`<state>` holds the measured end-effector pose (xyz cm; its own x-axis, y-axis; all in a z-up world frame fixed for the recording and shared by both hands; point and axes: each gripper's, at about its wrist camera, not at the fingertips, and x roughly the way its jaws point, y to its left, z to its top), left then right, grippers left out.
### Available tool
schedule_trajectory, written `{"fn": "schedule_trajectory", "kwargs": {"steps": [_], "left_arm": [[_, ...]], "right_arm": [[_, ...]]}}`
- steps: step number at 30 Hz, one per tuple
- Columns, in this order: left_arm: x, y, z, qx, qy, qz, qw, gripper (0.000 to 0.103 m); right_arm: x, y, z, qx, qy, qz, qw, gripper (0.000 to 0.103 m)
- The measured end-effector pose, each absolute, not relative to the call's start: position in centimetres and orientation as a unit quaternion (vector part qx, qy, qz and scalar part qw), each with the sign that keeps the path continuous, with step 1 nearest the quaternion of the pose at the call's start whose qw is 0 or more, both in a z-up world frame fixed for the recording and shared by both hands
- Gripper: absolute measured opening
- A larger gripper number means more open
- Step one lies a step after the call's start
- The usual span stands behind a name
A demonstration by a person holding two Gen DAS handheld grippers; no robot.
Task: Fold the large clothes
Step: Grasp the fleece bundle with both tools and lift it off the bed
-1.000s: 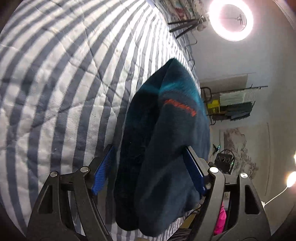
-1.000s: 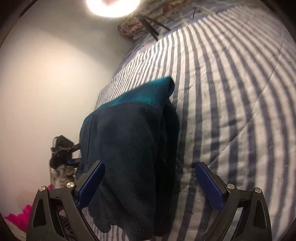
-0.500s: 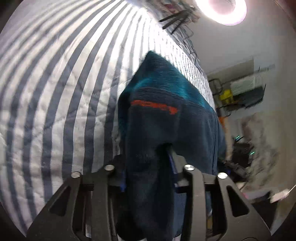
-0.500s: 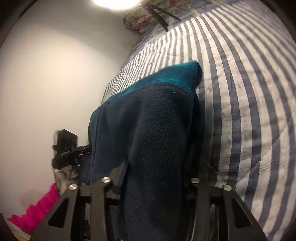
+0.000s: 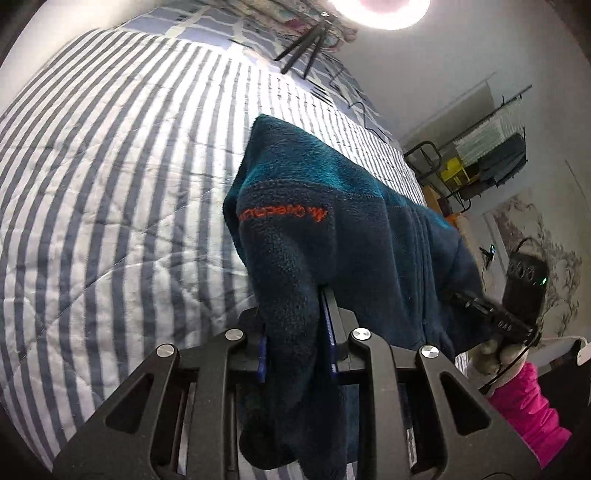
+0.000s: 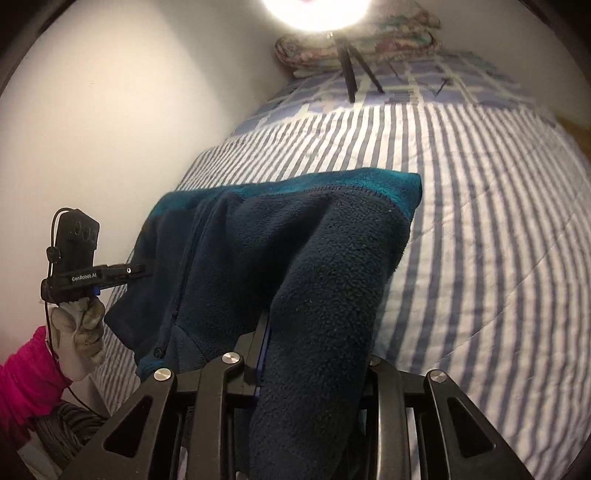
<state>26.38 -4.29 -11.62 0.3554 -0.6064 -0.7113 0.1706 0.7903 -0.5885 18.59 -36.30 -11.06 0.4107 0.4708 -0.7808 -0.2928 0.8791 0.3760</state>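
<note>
A dark navy fleece jacket [image 5: 332, 229] with a teal band and orange lettering lies folded near the edge of the striped bed; it also shows in the right wrist view [image 6: 280, 251]. My left gripper [image 5: 295, 343] is shut on one end of its near edge, blue pads pinching thick fleece. My right gripper [image 6: 314, 354] is shut on the other end of the fleece, which bulges over the fingers and hides the right pad. The left gripper also shows in the right wrist view [image 6: 122, 275], held in a gloved hand.
The blue-and-white striped quilt [image 5: 110, 184] covers the bed [image 6: 480, 221]. A tripod [image 6: 351, 74] with a ring light [image 6: 314, 11] and a folded floral blanket [image 6: 362, 40] stand at the head. A wall [image 6: 110, 110] runs along one side; a rack [image 5: 491, 147] stands beyond.
Both grippers went from open around the fleece edge to shut on it. Both have since lifted and tilted, so more of the bed's head end shows.
</note>
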Motion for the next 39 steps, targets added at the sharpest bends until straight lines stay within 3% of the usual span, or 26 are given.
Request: {"fn": "schedule_trajectory", "kwargs": {"steps": [15,24,30,37,39], "left_arm": [[37.9,-17.7,-7.9,-0.197,0.455,-0.314,0.809,0.021],[47.0,-27.9,-8.8,-0.206,0.435,-0.339,0.808,0.021],[52.2,-34.2,-11.2,-0.208,0.431,-0.341,0.809,0.021],[55.7,-37.3,-16.1,-0.192,0.455,-0.311,0.812,0.021],[56.4,-37.5,-17.8,-0.186,0.474,-0.285,0.812,0.024]], "right_arm": [[24.6,-45.7,-4.3,0.029,0.434,0.141,0.889,0.027],[32.6,-53.4,-2.8,-0.006,0.403,0.059,0.913,0.026],[37.4,-58.1,-4.2,-0.004,0.389,0.015,0.921,0.026],[40.9,-61.5,-9.6,0.006,0.401,-0.007,0.916,0.026],[42.0,-62.6,-12.1,-0.014,0.422,-0.041,0.905,0.036]]}}
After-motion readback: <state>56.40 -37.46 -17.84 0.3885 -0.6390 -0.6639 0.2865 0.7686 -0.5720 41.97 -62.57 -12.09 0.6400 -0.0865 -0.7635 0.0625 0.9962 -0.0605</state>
